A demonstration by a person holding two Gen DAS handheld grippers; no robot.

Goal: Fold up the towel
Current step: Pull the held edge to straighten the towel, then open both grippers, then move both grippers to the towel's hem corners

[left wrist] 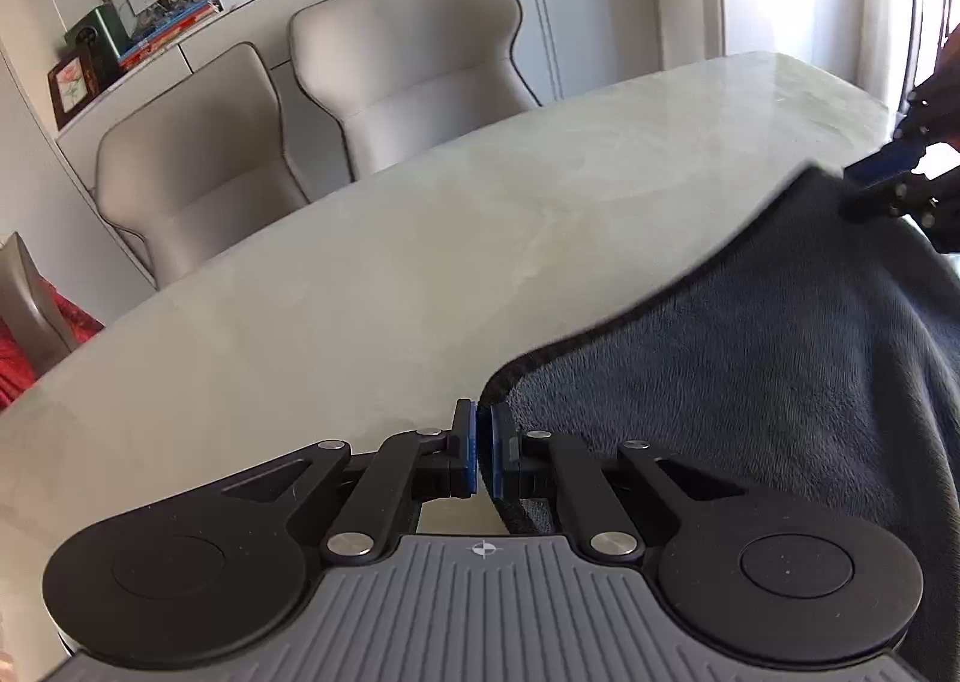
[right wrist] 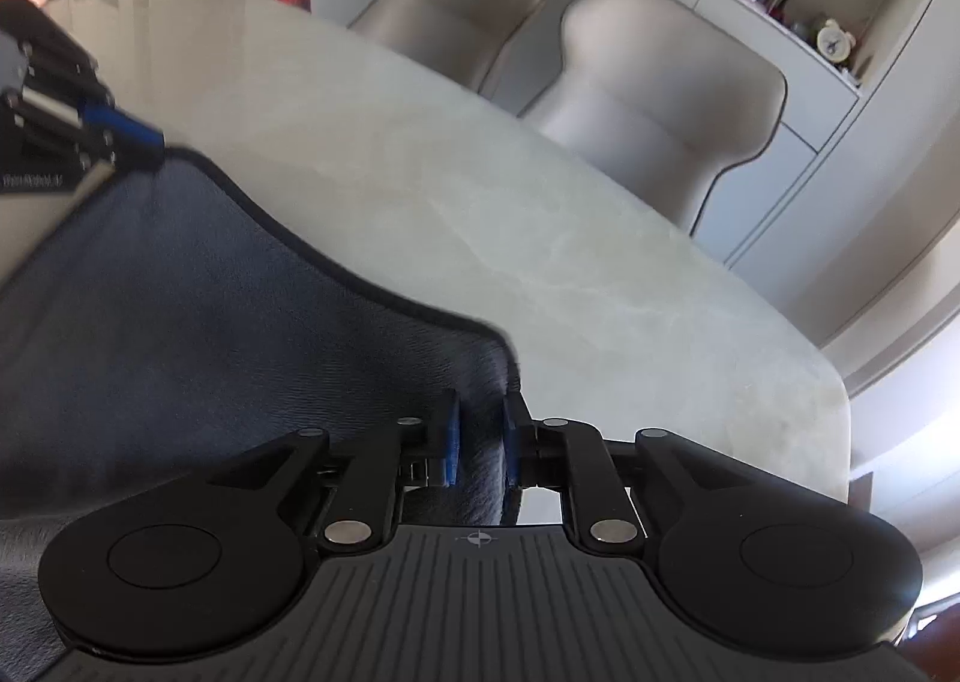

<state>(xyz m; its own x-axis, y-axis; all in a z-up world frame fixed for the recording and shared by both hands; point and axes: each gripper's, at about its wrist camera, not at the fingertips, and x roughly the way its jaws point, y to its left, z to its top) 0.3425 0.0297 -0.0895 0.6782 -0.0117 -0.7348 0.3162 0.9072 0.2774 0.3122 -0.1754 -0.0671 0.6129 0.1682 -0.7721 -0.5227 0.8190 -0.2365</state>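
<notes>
A pale marble table [left wrist: 420, 238] fills both views, with two beige chairs [left wrist: 414, 63] seen behind it toward 12 o'clock. A dark grey towel [left wrist: 750, 370] is held lifted above the tabletop, spread between the grippers. One corner is pinched tight by the left gripper [left wrist: 485, 451]; the opposite corner is clamped between the narrowed fingers of the right gripper [right wrist: 480, 445].

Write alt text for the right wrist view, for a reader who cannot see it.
The right gripper pinches a corner of a dark grey towel, while the left gripper at the upper left holds the other corner, the edge sagging between them above a pale marble table. Two beige chairs stand behind the table.
</notes>
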